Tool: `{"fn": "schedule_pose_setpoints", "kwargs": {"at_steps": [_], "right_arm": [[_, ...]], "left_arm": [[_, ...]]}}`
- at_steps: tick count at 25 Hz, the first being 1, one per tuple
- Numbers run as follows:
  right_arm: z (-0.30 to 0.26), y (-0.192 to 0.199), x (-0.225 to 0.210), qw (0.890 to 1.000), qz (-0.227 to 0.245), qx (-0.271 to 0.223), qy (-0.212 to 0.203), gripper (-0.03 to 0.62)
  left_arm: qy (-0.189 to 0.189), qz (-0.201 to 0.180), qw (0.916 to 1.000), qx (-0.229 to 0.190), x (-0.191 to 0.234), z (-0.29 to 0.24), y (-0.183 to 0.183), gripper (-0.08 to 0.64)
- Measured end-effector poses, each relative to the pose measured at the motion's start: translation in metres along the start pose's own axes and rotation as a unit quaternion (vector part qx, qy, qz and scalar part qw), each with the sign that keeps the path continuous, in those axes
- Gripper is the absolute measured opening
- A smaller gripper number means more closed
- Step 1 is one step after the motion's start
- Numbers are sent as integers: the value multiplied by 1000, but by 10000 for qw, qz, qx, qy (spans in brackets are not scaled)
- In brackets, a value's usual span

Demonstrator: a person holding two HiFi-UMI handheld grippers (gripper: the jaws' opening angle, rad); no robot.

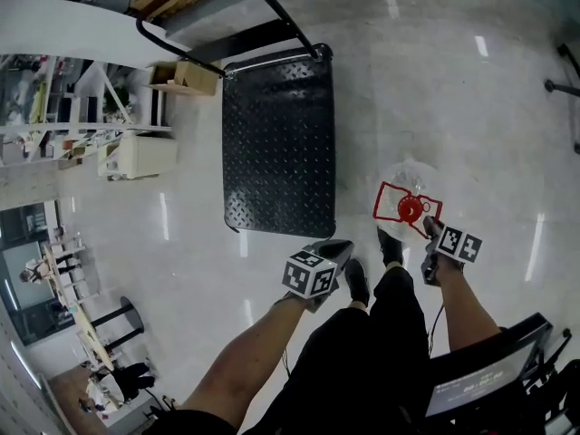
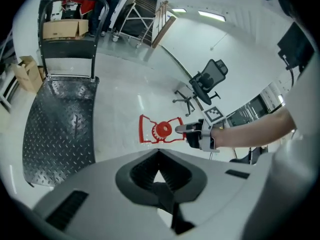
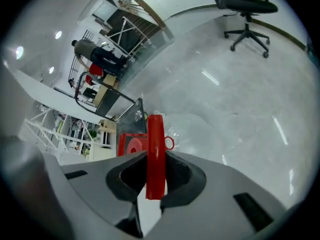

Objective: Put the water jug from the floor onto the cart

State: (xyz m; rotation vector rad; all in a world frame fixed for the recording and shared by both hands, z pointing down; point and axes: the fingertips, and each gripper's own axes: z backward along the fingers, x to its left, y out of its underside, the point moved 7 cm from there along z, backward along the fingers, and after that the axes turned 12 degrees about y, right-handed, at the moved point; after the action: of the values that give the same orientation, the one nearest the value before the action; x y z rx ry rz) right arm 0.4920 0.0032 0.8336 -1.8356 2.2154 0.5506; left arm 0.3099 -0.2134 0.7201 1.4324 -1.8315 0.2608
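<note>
The water jug (image 1: 410, 178) is clear, with a red cap (image 1: 410, 209) and a red frame handle (image 1: 388, 199). It stands on the pale floor just right of the black cart (image 1: 276, 134). My right gripper (image 1: 433, 231) is at the jug's near right side. In the right gripper view its jaws (image 3: 156, 181) are shut on one bar of the red handle (image 3: 156, 149). My left gripper (image 1: 332, 252) hovers by the cart's near right corner, left of the jug, shut and holding nothing (image 2: 161, 183). The left gripper view shows the handle (image 2: 149, 132) and the right gripper (image 2: 183, 129) beyond it.
The cart's push bar (image 1: 227, 57) is at its far end, with cardboard boxes (image 1: 186, 75) beside it. An office chair (image 2: 205, 81) stands further off on the floor. A dark chair or desk edge (image 1: 494, 370) is at my near right. The person's shoes (image 1: 358, 281) stand between the grippers.
</note>
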Motion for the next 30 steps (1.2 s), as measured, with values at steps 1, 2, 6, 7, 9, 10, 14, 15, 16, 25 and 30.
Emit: {"fn": "schedule_pose_setpoints", "kwargs": {"at_steps": [1, 2, 6, 7, 9, 10, 14, 15, 16, 25, 30], "right_arm": [[4, -5, 11, 9997, 210, 29, -73, 61], [8, -9, 23, 9990, 413, 65, -137, 61], [36, -17, 67, 9938, 1046, 257, -289, 61], [44, -21, 77, 9920, 1179, 290, -333, 61], [59, -27, 95, 9880, 1442, 349, -420, 61], [67, -29, 103, 9860, 1552, 376, -472, 61], [90, -34, 144, 9775, 1927, 443, -730, 61], [93, -35, 156, 9746, 2045, 448, -800, 61], [96, -35, 168, 9713, 2166, 453, -867, 61], [95, -10, 305, 9415, 2987, 556, -1458, 61], [88, 12, 395, 9236, 3390, 583, -1694, 61]], "left_arm": [[-35, -33, 10000, -73, -2, 6, -4, 0], [-86, -101, 9999, -103, -4, 11, -5, 0], [-263, -287, 9991, -185, -18, 35, -6, 0], [-304, -243, 9988, -300, -21, 43, -7, 0], [-390, -87, 9972, -629, -27, 60, -11, 0], [-438, 1, 9957, -814, -29, 69, -12, 0], [-735, 348, 9845, -1554, -31, 112, -7, 0], [-822, 430, 9801, -1757, -31, 123, -5, 0], [-902, 494, 9753, -1953, -32, 135, -2, 0], [-1575, 670, 9409, -2921, -11, 229, 51, 0], [-1932, 848, 9124, -3508, 6, 283, 83, 0]]}}
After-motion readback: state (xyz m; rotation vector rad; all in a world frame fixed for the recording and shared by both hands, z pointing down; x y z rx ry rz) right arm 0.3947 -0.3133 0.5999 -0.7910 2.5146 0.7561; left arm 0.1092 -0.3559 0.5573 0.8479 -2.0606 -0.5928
